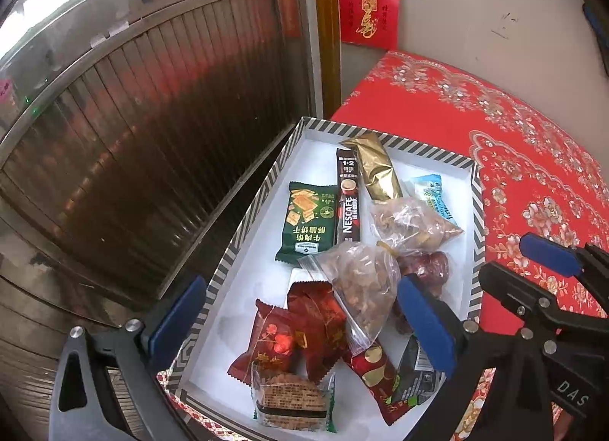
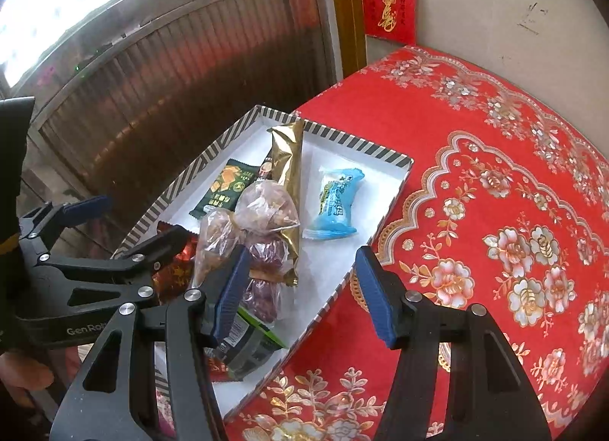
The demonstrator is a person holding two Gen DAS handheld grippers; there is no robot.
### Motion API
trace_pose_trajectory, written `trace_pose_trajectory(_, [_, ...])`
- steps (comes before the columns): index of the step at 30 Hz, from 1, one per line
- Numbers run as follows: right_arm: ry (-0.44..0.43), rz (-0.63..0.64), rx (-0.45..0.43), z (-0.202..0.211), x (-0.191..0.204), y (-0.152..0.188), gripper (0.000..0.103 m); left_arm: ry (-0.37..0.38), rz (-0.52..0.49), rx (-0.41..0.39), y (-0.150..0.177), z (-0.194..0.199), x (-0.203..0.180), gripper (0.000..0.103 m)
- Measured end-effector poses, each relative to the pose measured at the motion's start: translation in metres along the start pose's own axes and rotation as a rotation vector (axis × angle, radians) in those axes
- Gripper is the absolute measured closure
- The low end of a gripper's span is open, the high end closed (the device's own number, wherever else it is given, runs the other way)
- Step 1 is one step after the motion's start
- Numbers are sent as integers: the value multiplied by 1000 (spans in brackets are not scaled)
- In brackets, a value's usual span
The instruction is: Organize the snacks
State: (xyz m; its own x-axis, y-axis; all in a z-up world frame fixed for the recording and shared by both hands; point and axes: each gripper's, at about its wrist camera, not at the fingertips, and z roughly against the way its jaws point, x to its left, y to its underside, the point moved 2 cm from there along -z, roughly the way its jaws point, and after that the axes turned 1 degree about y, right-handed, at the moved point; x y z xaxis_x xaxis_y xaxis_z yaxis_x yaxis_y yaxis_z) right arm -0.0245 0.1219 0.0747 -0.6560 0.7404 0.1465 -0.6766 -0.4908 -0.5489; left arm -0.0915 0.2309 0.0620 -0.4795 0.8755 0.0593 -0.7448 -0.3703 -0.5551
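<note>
Left tongs [image 1: 304, 326]: mine, spread as wide as they go, nothing pinched; they hang over the near half of the box, one pad outside its 9 o'clock wall, the other above the dates.
Right tongs [image 2: 304, 296]: mine, partly spread, pinching nothing; they hang over the box's 3 o'clock rim, one pad above the dates, the other above the cloth.
Box [image 1: 262, 189]: striped rim, white inside, on the desk's red flowered cloth [image 1: 514, 159], at the desk's 9 o'clock edge.
Snacks: all inside the box.
Green pack [image 1: 308, 222]: toward 10 o'clock, flat, just beside the Nescafé stick [image 1: 348, 197].
Gold pack [image 1: 377, 166]: at 12 o'clock, leaning on the far rim.
Blue sweet [image 2: 337, 203]: toward 2 o'clock, apart from the pile.
Nut bags [image 1: 365, 281]: two clear ones, middle, heaped together.
Dates [image 1: 430, 264]: at 3 o'clock, under the bags.
Red packs [image 1: 297, 330]: near end, at 7 o'clock, overlapping.
Cake [image 1: 291, 401]: clear wrap, at 6 o'clock.
</note>
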Motion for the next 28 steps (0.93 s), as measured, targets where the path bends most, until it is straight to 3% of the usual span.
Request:
trace_pose_trajectory(17, [-9,10,14,-4,4,2,45,6,6,-2,2,0,4,1])
trace_pose_trajectory(28, [-14,-35,10,-3,-12,10,45,16,-52,-61,-4,6,-14,1])
